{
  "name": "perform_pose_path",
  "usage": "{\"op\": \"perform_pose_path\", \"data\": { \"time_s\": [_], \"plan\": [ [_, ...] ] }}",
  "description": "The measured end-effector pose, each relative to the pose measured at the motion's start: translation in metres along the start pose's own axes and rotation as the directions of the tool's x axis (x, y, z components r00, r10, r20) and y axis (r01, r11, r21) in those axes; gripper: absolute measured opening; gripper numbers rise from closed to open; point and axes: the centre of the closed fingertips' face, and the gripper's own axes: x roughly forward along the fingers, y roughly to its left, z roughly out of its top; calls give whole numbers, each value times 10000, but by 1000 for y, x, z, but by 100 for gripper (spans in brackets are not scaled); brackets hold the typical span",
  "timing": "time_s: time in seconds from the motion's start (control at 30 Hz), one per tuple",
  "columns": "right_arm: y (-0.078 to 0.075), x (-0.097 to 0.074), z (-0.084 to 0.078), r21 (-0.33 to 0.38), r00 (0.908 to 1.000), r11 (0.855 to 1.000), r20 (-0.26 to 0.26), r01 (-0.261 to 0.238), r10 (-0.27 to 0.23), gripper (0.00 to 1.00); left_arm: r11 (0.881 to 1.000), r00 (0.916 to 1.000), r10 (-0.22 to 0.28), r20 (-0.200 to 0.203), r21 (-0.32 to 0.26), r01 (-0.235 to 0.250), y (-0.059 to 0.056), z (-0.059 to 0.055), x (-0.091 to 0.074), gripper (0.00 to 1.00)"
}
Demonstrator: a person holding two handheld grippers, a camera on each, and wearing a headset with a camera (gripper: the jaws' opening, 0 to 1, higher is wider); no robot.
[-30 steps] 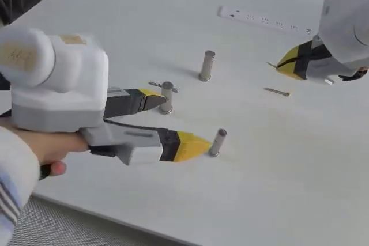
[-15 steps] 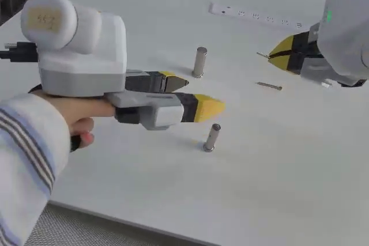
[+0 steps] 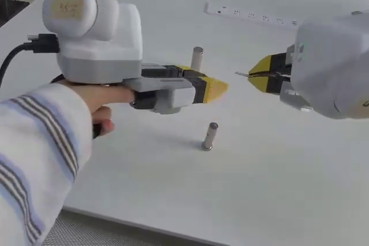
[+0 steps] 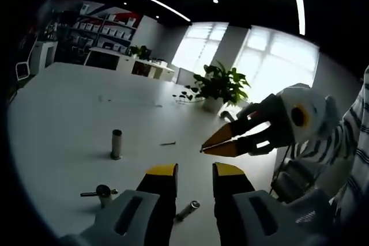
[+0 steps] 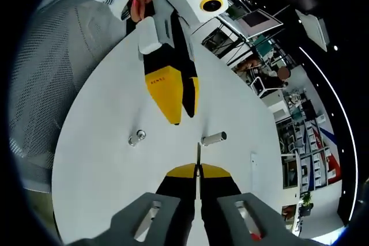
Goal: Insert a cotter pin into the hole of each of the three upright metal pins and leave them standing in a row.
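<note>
While the left gripper [image 3: 214, 84] hovers with its jaws apart and empty, the right gripper [image 3: 252, 77] pinches a thin metal cotter pin [image 3: 242, 74] above the white table [image 3: 173, 200].
From the left in the left gripper view, a short grey metal pin crossed by a cotter pin [image 4: 103, 190] stands near a plain upright grey metal pin [image 4: 116, 144]; a loose cotter pin [image 4: 168, 143] lies beyond, apart from both. In the head view a third grey metal pin [image 3: 210, 136] stands on the table below the gap between the two grippers, and a long white power strip [image 3: 248, 14] lies farther back on the right.
</note>
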Motion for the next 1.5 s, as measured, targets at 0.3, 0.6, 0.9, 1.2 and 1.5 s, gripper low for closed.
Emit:
{"op": "perform_pose_path", "data": {
  "time_s": [0.3,0.6,0.9,1.2,1.5],
  "plan": [
    [17,2,2,255,9997,9994,88,-216,214,0,9998,9999,-79,-131,-206,76,-1,-5,7,11],
    [24,1,6,107,9996,9996,91,-274,273,0,9985,9979,-496,-418,-256,485,-12,-13,13,2],
    [31,1,14,-57,9992,9994,165,-351,352,0,9982,9965,-526,-656,-322,506,-13,-21,15,2],
    [31,3,23,26,9984,9992,392,-401,400,0,9982,9959,-512,-749,-345,488,-13,-25,15,0],
    [35,4,28,40,9975,9987,496,-502,500,0,9956,9949,-673,-747,-703,621,-13,-27,9,0]
  ]
}}
